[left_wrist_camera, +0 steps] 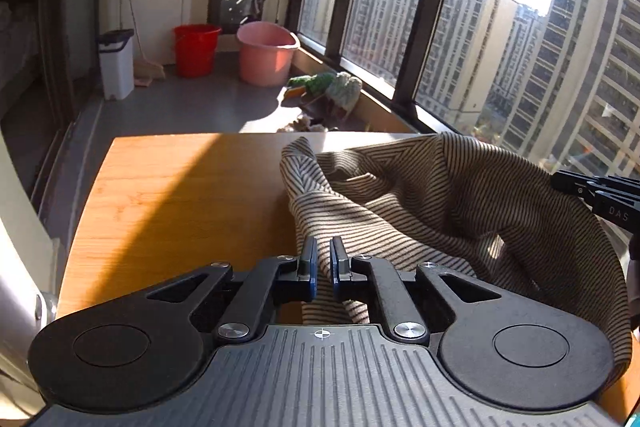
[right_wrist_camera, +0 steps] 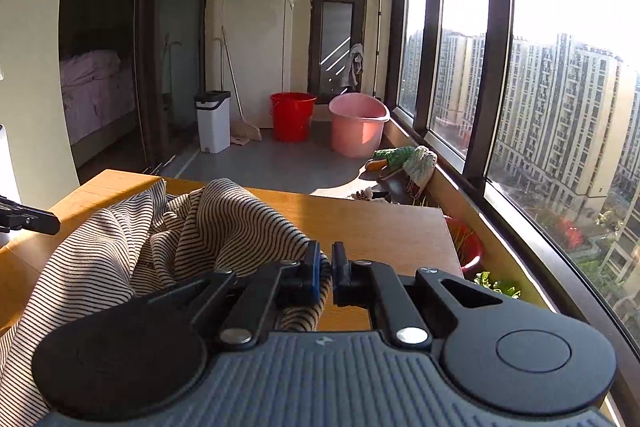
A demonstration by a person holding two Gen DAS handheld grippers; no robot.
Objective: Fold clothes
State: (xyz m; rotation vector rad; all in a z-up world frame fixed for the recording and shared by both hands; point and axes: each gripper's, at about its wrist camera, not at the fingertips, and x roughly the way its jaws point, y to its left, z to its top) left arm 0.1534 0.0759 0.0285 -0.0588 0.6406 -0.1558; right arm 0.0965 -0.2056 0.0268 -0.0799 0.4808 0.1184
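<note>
A: Fingers first. Left gripper (left_wrist_camera: pixel 324 263) has its jaws nearly together with striped cloth pinched between the pads. Right gripper (right_wrist_camera: pixel 326 267) is the same, clamped on an edge of the same striped garment (left_wrist_camera: pixel 420 203).

B: Where's the garment relative to each?

A: It hangs slack between the two grippers and bunches on the wooden table (left_wrist_camera: pixel 168 195). From the left wrist view the bulk runs off to the right, toward the other gripper's tip at the frame edge. From the right wrist view it runs off to the left.

B: So the long axis is gripper to gripper?

A: That's my read. The held edge spans the two hands, and the rest is crumpled on the far side of the fingers. Neither hand is nearer, since both are already on it.

B: What does the next move hinge on?

A: Probably spreading the hands apart along that axis to tension the edge. I can't tell which part of the garment each one holds.
</note>
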